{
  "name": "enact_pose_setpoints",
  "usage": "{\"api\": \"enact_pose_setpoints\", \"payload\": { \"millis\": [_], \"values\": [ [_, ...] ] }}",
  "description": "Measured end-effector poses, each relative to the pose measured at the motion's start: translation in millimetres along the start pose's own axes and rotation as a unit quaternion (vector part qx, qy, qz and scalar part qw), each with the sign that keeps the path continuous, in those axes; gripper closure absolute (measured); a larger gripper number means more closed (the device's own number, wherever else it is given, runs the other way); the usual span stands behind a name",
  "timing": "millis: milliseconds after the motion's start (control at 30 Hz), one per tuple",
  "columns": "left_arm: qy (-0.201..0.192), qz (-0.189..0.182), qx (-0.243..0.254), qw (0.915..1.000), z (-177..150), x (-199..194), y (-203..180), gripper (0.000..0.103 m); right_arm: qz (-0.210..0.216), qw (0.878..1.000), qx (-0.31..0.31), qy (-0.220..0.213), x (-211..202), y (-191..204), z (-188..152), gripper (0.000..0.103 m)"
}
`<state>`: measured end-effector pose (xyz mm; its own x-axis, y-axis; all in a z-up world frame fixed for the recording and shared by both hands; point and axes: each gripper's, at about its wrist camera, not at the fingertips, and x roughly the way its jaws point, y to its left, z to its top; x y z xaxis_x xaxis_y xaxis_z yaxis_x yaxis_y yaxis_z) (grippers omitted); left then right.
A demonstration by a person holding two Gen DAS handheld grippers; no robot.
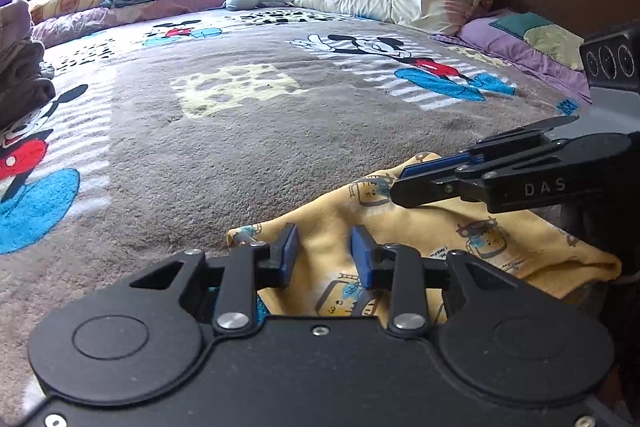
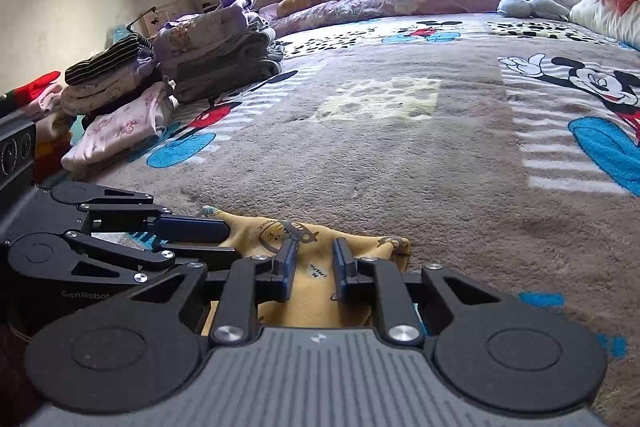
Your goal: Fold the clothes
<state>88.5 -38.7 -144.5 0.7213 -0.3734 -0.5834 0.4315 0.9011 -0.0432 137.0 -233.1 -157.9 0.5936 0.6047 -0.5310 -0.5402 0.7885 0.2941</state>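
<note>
A: Left view: your left gripper [image 1: 324, 253] is spread a little over the yellow cloth [image 1: 420, 231] on the bed blanket [image 1: 280, 131], pinching nothing.

B: Right view?

A: Your right gripper [image 2: 314, 269] is spread a little too. Pinch both corners, then lift together.

Left claw [image 1: 324, 253]: black linkage arms with silver rivets, two round black hubs, blue pads [image 1: 289, 254]. Right claw [image 2: 314, 269]: same build, ribbed grey housing, white lettering "DAS" along its side.
</note>
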Motion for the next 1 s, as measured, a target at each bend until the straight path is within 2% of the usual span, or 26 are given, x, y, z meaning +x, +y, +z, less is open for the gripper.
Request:
{"api": "enact_pose_setpoints", "payload": {
  "millis": [133, 333, 433, 500, 567, 667, 700, 733, 767, 833, 900, 1000],
  "values": [
    [-0.004, 0.015, 0.012, 0.9998, 0, -20, -5, 0.07, -0.011, 1.0, -0.003, 0.001, -17, 11, 2, 0.08],
    [-0.017, -0.018, 0.016, 0.9996, -8, -60, -10, 0.071, 0.0, 1.0, -0.016, -0.002, -63, 30, -10, 0.079],
    [0.028, -0.021, 0.043, 0.9985, -24, -52, -19, 0.071, -0.01, 1.0, -0.015, 0.008, -72, 33, -28, 0.08],
    [0.026, -0.014, 0.059, 0.9978, -32, -48, -24, 0.07, -0.023, 0.999, -0.013, 0.037, -65, 31, -42, 0.079],
    [0.03, -0.014, 0.05, 0.9982, -25, -51, -23, 0.07, -0.022, 0.999, -0.011, 0.029, -68, 32, -43, 0.079],
    [0.014, -0.015, 0.004, 0.9998, -20, -65, -12, 0.07, -0.027, 1.0, -0.009, 0.0, -80, 35, -37, 0.078],
    [0.015, -0.016, -0.023, 0.9995, -21, -67, -6, 0.068, -0.028, 1.0, 0.008, -0.007, -83, 31, -37, 0.075],
    [0.016, -0.018, -0.052, 0.9984, -23, -70, 1, 0.059, -0.029, 0.999, 0.026, -0.012, -85, 27, -38, 0.072],
    [0.02, -0.022, -0.08, 0.9963, -25, -71, 9, 0.057, -0.031, 0.998, 0.05, -0.012, -85, 21, -40, 0.065],
    [0.03, -0.033, -0.137, 0.9896, -30, -71, 23, 0.056, -0.027, 0.995, 0.1, -0.004, -82, 7, -43, 0.062],
    [0.04, -0.044, -0.187, 0.9806, -35, -71, 37, 0.056, -0.002, 0.989, 0.151, 0.002, -79, -6, -46, 0.061],
    [0.05, -0.063, -0.227, 0.9706, -39, -65, 47, 0.056, 0.031, 0.978, 0.207, 0.022, -69, -18, -52, 0.06]
  ]
}}
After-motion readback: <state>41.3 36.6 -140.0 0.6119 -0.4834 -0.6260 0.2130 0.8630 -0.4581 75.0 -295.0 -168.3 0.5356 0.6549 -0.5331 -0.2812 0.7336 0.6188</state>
